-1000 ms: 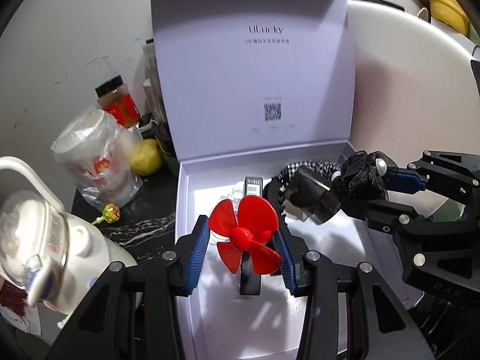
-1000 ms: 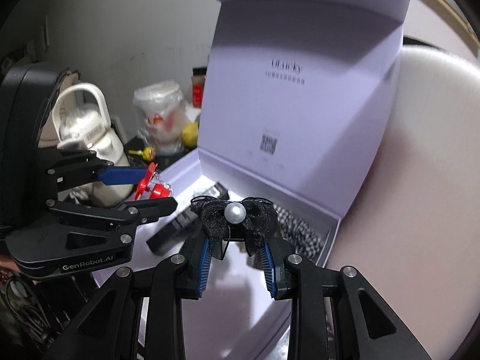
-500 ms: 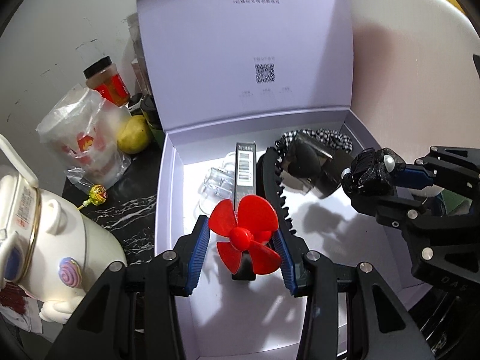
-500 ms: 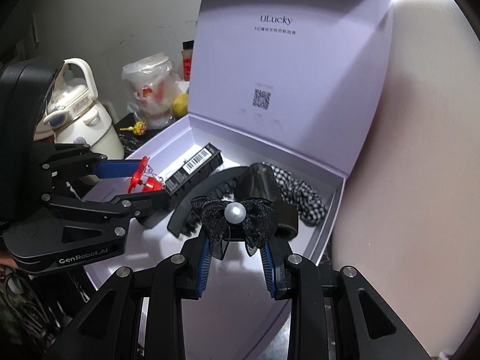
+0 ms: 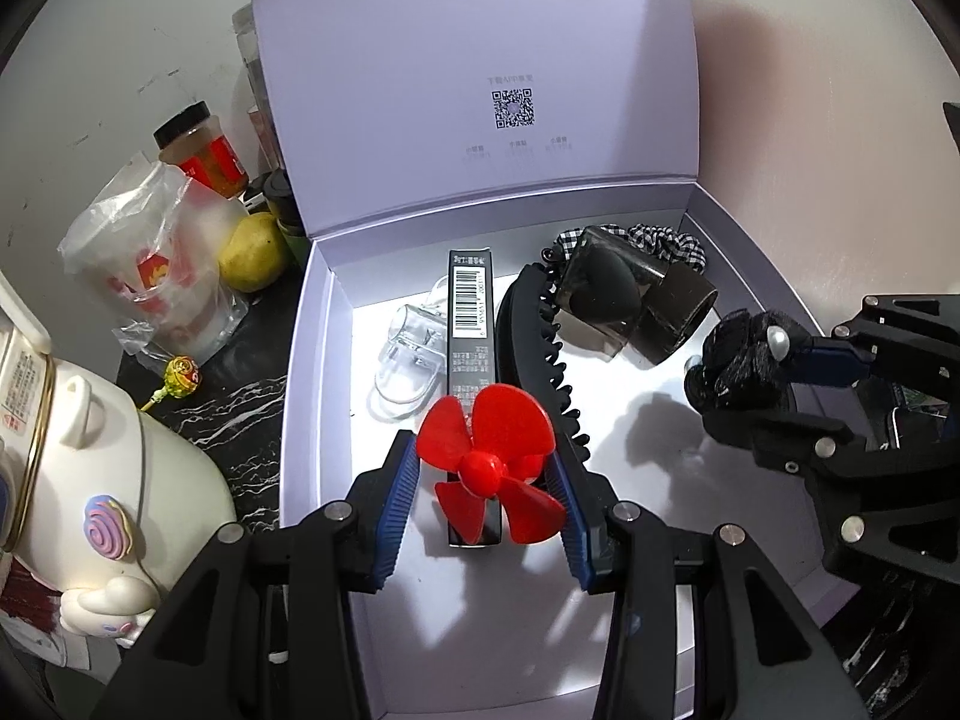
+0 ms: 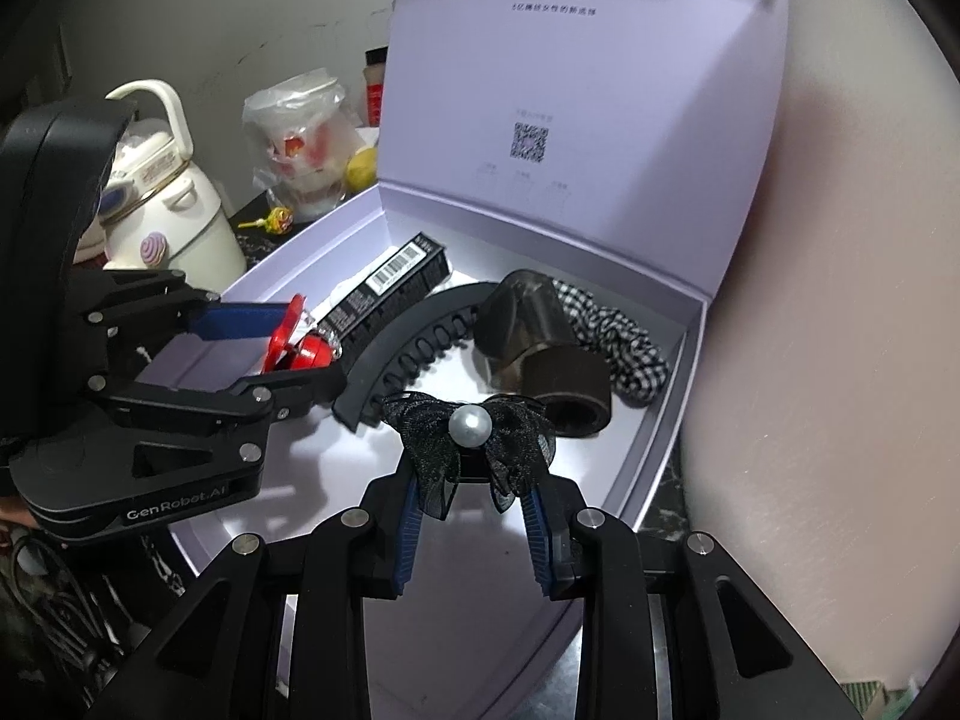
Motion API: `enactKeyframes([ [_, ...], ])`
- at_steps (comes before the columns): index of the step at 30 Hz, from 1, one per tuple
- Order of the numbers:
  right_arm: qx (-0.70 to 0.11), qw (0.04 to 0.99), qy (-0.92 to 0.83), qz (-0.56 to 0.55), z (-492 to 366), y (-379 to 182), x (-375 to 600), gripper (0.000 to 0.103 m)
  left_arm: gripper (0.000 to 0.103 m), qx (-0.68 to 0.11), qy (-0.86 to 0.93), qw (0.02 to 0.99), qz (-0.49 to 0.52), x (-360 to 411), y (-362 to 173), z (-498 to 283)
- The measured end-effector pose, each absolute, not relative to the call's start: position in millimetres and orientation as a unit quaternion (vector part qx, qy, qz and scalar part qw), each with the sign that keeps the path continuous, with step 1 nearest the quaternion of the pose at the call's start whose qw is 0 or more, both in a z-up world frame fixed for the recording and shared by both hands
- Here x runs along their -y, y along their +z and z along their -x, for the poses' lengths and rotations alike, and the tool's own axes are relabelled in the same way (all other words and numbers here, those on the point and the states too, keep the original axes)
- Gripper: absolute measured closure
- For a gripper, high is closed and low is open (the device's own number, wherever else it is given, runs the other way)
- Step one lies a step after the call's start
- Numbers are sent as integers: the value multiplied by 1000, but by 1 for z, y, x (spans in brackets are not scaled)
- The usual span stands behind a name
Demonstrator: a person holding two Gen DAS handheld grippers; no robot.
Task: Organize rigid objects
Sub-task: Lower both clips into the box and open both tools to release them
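My left gripper (image 5: 483,474) is shut on a small red fan (image 5: 489,462), held just above the floor of the open lilac gift box (image 5: 318,360). My right gripper (image 6: 474,480) is shut on a black bow clip with a pearl (image 6: 471,429) and hovers over the box's right half (image 6: 672,396). From the left wrist view the bow clip (image 5: 744,360) sits at the right, and the right wrist view shows the fan (image 6: 294,342) at the left. In the box lie a black barcode carton (image 5: 471,312), a black claw clip (image 5: 540,348), a clear clip (image 5: 408,360), a smoky sponge case (image 5: 624,294) and a checked scrunchie (image 5: 666,240).
The box lid (image 5: 480,60) stands upright at the back. Left of the box on the dark marble counter are a white kettle (image 5: 66,456), a lollipop (image 5: 180,372), a bagged cup (image 5: 156,258), a pear (image 5: 252,252) and a jar (image 5: 204,150). A pale rounded surface (image 6: 840,300) is at the right.
Both grippers have sunk toward the box floor with their items still held. More of the box's contents has come into sight.
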State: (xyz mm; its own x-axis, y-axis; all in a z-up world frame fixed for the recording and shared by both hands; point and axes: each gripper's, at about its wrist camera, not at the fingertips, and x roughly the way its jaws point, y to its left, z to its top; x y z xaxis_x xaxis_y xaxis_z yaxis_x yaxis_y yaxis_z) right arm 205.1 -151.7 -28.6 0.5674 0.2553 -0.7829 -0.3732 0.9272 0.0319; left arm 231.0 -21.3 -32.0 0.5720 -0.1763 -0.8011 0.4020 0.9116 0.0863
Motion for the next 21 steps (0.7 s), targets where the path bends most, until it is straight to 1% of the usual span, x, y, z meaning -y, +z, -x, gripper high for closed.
enactKeyframes([
  [13, -442, 878, 173, 70, -206, -33, 152, 70, 60, -443, -161, 875, -112, 20, -38, -230],
  [15, -441, 878, 171, 68, -205, -32, 152, 66, 60, -444, -158, 875, -112, 19, -38, -228],
  [16, -441, 879, 170, 67, -205, -31, 152, 60, 60, -443, -157, 875, -113, 18, -38, -228],
  [17, -440, 880, 168, 66, -204, -30, 152, 56, 60, -442, -156, 876, -113, 18, -37, -228],
  [19, -439, 880, 167, 65, -203, -28, 153, 55, 60, -437, -153, 879, -114, 17, -34, -225],
  [21, -437, 882, 164, 66, -201, -26, 154, 50, 60, -435, -151, 880, -114, 17, -32, -225],
])
